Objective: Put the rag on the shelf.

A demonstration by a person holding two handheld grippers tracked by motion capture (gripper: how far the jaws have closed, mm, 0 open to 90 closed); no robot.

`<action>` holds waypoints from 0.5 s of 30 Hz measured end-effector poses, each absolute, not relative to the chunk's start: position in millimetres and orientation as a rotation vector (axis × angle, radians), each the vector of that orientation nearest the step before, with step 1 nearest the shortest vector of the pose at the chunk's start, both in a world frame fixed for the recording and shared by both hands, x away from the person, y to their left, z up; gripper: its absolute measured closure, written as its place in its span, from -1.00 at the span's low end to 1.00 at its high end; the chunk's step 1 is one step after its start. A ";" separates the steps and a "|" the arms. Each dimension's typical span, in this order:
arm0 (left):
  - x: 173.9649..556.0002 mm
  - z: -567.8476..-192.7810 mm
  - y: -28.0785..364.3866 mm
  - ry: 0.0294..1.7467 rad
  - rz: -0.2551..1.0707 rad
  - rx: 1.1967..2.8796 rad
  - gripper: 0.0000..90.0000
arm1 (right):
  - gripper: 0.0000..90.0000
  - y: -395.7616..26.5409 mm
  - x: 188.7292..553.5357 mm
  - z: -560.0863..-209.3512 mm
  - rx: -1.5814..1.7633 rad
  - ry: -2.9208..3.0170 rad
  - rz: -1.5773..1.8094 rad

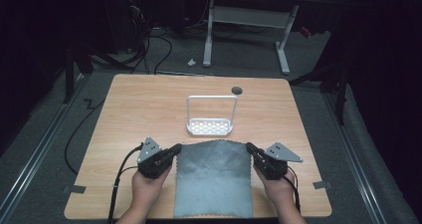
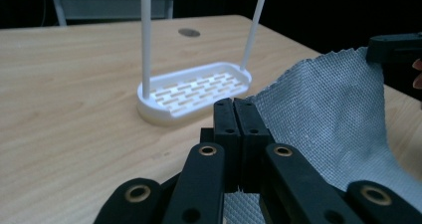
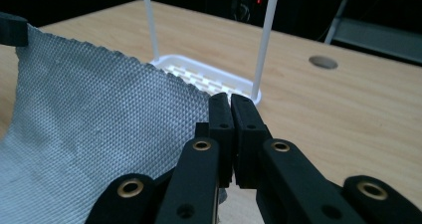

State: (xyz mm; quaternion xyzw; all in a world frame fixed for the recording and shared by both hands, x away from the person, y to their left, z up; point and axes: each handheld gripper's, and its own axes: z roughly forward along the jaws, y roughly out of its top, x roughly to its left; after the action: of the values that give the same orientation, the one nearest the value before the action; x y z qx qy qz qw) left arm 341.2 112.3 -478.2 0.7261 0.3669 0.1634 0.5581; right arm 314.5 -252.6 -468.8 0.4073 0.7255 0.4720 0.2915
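- Dark floor and cables lay beyond the wooden table [image 1: 129, 109], and I took the white rack [image 1: 209, 127] near the table's middle as my landmark.
- Just on my side of that rack lay the grey cloth [image 1: 214, 179], its long axis running from the rack back toward my edge of the table.
- Its far edge faced the rack and was lifted off the wood; its near end lay flat and reached the table's front edge.
- With my left gripper [image 1: 175, 150] I held the cloth's far left corner, jaws pressed together on the fabric, on the near left of the rack.
- With my right gripper [image 1: 250, 148] I held the far right corner the same way, jaws pinched shut on the weave, on the near right of the rack.
- Between my two grips the far edge hung in a shallow sag, close to the rack's base without touching it.
- Behind the rack, a round dark hole [image 1: 237, 90] sat in the tabletop.
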 end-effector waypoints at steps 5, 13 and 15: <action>342.7 -466.2 117.1 0.850 0.417 1.694 0.98 | 0.98 -251.7 314.5 -453.3 1.060 1.894 1.298; 348.8 -449.2 118.7 0.827 0.449 1.664 0.98 | 0.98 -247.9 318.5 -436.5 1.024 1.866 1.326; 350.7 -443.5 117.8 0.816 0.469 1.664 0.98 | 0.98 -247.6 320.2 -432.2 1.015 1.855 1.330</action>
State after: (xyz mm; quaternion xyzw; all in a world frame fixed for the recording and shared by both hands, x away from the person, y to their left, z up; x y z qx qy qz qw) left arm 350.7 117.8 -443.5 0.7110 0.3484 0.2005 0.5770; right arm 320.2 -247.6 -432.2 0.3855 0.7045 0.5050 0.3164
